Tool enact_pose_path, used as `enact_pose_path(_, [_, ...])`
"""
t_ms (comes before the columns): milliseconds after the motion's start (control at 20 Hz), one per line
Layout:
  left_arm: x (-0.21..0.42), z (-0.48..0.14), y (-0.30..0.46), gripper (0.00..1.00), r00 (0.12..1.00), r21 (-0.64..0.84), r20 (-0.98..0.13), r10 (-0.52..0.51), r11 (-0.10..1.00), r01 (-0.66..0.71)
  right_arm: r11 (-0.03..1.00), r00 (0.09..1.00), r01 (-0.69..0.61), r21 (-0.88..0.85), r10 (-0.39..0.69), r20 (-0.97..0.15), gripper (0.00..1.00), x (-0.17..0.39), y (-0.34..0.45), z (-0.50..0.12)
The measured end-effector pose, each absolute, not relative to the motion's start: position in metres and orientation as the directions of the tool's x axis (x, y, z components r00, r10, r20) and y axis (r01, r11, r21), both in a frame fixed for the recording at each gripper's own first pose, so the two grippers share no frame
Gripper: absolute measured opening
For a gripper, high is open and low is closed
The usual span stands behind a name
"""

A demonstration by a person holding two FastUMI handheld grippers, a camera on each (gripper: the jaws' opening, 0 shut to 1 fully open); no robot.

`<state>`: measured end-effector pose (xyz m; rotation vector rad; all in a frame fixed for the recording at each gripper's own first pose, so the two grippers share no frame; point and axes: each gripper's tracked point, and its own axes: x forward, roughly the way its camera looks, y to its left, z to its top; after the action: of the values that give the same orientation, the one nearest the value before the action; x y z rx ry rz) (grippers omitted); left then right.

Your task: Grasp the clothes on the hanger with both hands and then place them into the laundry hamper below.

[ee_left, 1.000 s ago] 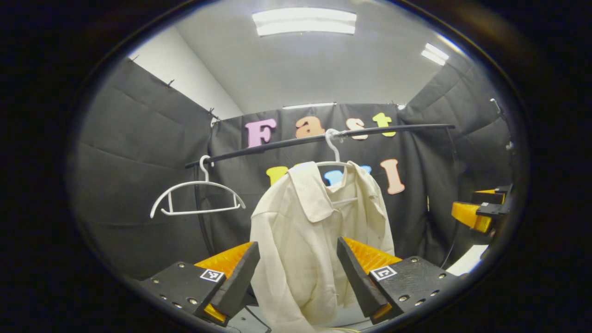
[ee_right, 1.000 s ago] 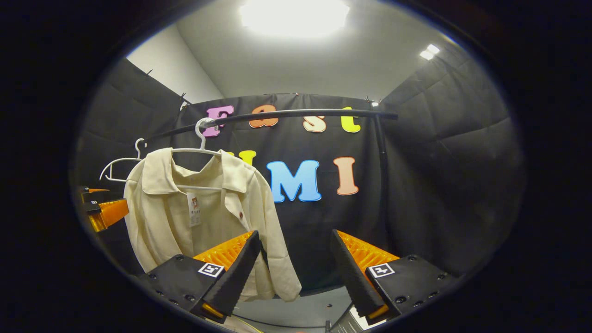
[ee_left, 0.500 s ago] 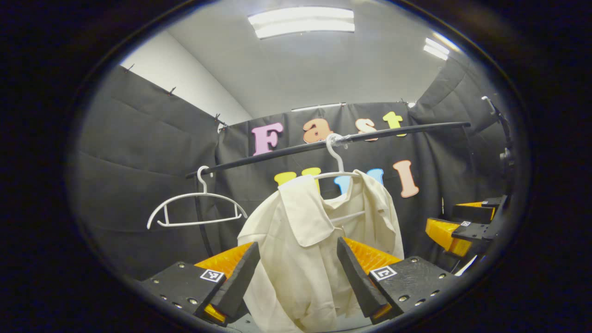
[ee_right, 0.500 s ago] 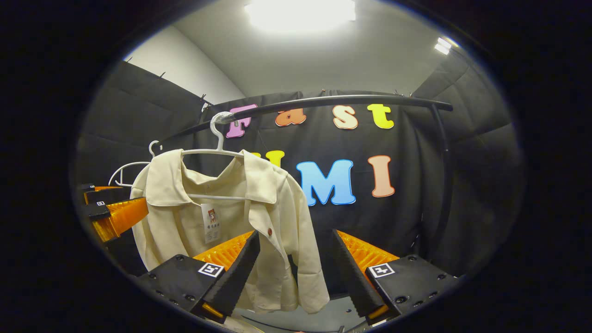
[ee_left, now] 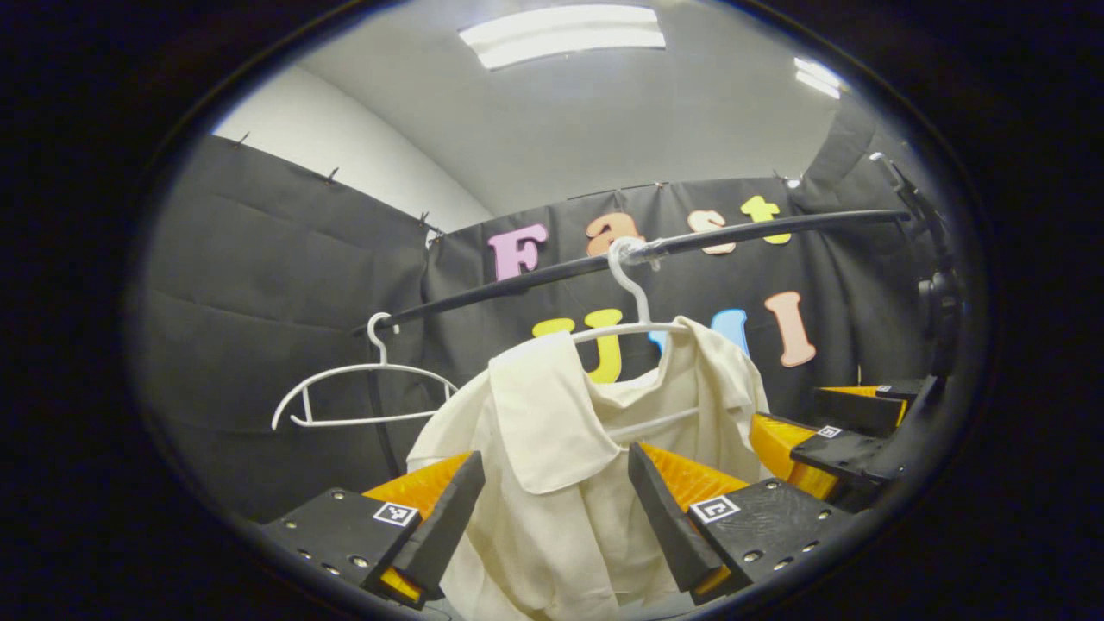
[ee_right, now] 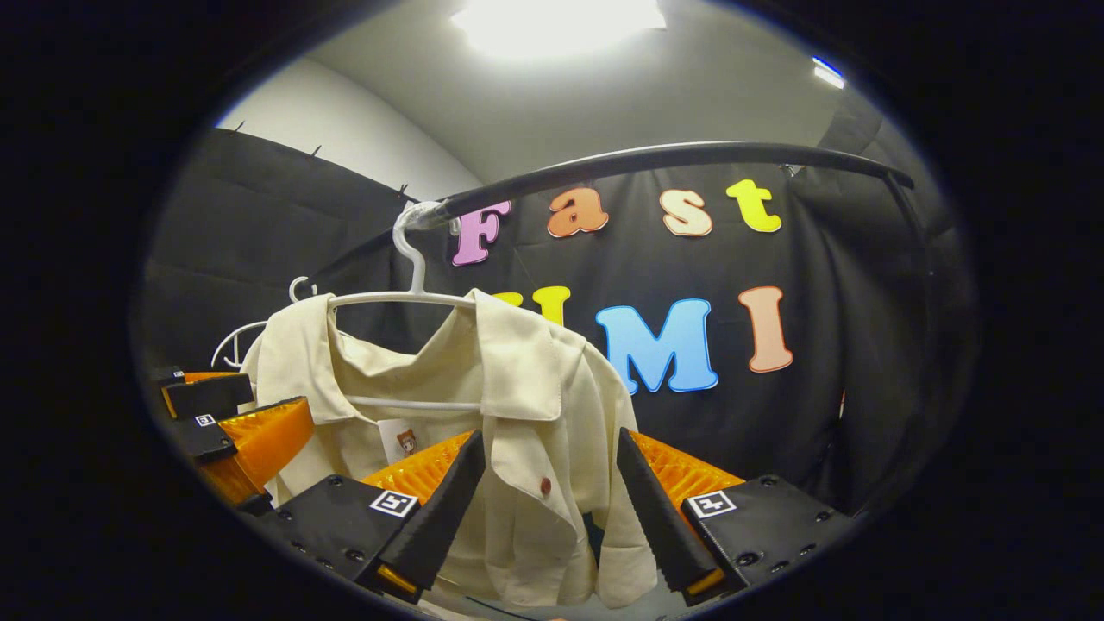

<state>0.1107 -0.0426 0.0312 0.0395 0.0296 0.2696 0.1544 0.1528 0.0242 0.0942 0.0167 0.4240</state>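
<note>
Both grippers have closed in on the shirt since a second ago, so the cloth now looms larger between each pair of fingers, and the rail has risen higher in both views.

Nearest in the left gripper view, the left gripper [ee_left: 552, 517] has its fingers spread wide, with the shirt [ee_left: 561, 466] hanging in the gap between them; whether either finger touches the cloth cannot be told. Its collar flap sits just above the gap. Off to the right edge of that view the right gripper [ee_left: 828, 431] comes in beside the shirt's far shoulder.

In the right gripper view, the right gripper [ee_right: 548, 509] is likewise wide apart, nothing pinched, and the front of the shirt [ee_right: 526, 448] (a small dark-red button shows on it) hangs between the fingers. A paper tag [ee_right: 401, 440] dangles inside the neck. The left gripper [ee_right: 250, 423] enters from the left edge, next to the other shoulder.

Farther back, the shirt is still draped on a white hanger [ee_right: 405, 297], whose hook is over the black rail [ee_right: 655, 159]. A second, bare white hanger [ee_left: 362, 392] hangs further along the rail [ee_left: 535, 280], apart from the shirt. Behind all of it is the black cloth wall [ee_left: 259, 285], and above, the ceiling lights [ee_left: 565, 34].
</note>
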Motion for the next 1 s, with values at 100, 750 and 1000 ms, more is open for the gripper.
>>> enact_pose_path(100, [0.119,0.034,-0.040,1.00,0.955,0.040,-0.017,0.296,0.955,-0.295,0.900,0.904,-0.427,0.090,0.428,0.008,0.96,0.162,0.163,0.027])
enact_pose_path(750, [0.157,0.000,-0.029,1.00,0.916,0.054,-0.108,0.387,0.922,-0.384,0.907,0.906,-0.409,0.100,0.417,-0.079,0.95,0.221,0.187,0.001])
enact_pose_path(1000, [0.159,-0.014,-0.022,0.77,0.909,0.033,-0.155,0.387,0.921,-0.387,0.904,0.902,-0.418,0.092,0.424,-0.076,0.64,0.223,0.192,0.001])
